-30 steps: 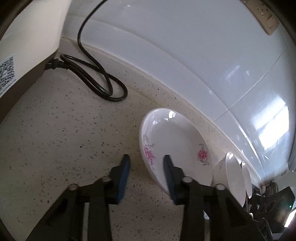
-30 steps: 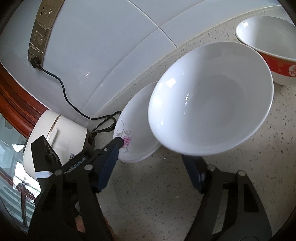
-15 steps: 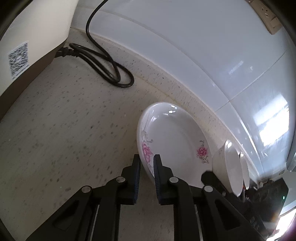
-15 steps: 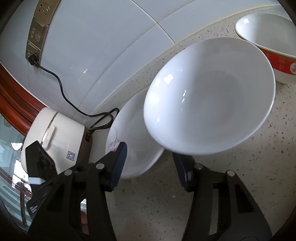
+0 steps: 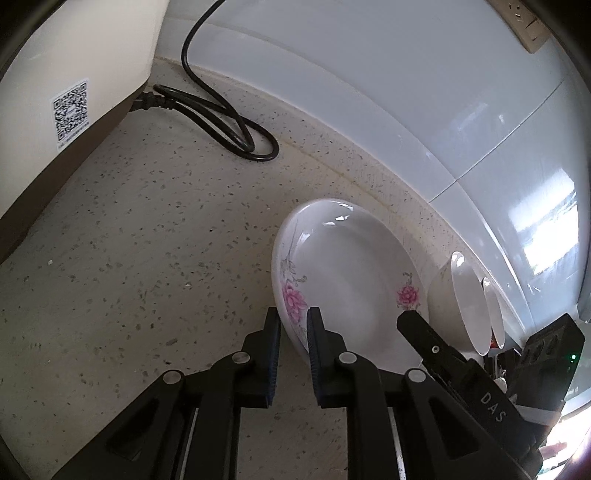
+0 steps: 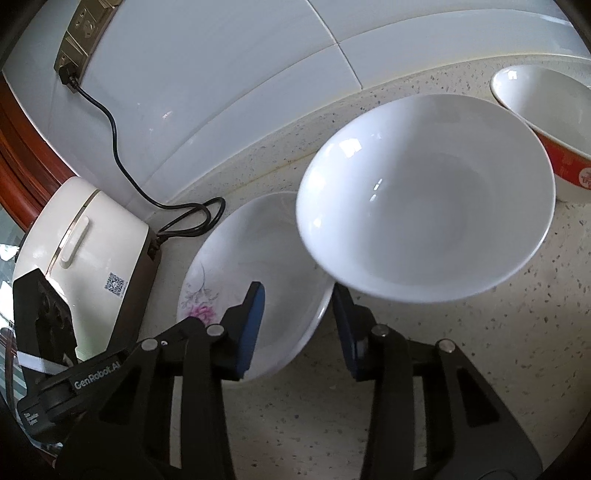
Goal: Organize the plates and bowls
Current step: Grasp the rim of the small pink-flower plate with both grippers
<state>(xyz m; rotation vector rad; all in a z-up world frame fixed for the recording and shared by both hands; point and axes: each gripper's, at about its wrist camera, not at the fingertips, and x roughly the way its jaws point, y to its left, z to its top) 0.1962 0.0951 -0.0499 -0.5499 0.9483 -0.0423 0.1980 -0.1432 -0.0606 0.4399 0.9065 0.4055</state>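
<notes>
A white plate with pink flowers point(image 5: 351, 280) lies on the speckled counter by the tiled wall. My left gripper point(image 5: 293, 330) is shut on its near left rim. In the right wrist view the same plate point(image 6: 251, 258) sits left of a plain white bowl point(image 6: 424, 199). My right gripper point(image 6: 298, 306) is open and straddles the plate's right rim, one finger over the plate, the other outside it under the bowl's flared edge. Part of that right gripper point(image 5: 417, 328) shows over the plate in the left wrist view, with the white bowl point(image 5: 461, 295) beyond.
A cream rice cooker point(image 6: 85, 243) stands left of the plate, its black cable point(image 6: 114, 129) running up to a wall socket point(image 6: 81, 33). A red-and-white bowl point(image 6: 546, 110) sits right of the white bowl. Bare counter point(image 5: 147, 277) lies in front.
My left gripper went from open to shut on the flowered plate's rim. My right gripper's fingers drew closer together around the plate's other rim.
</notes>
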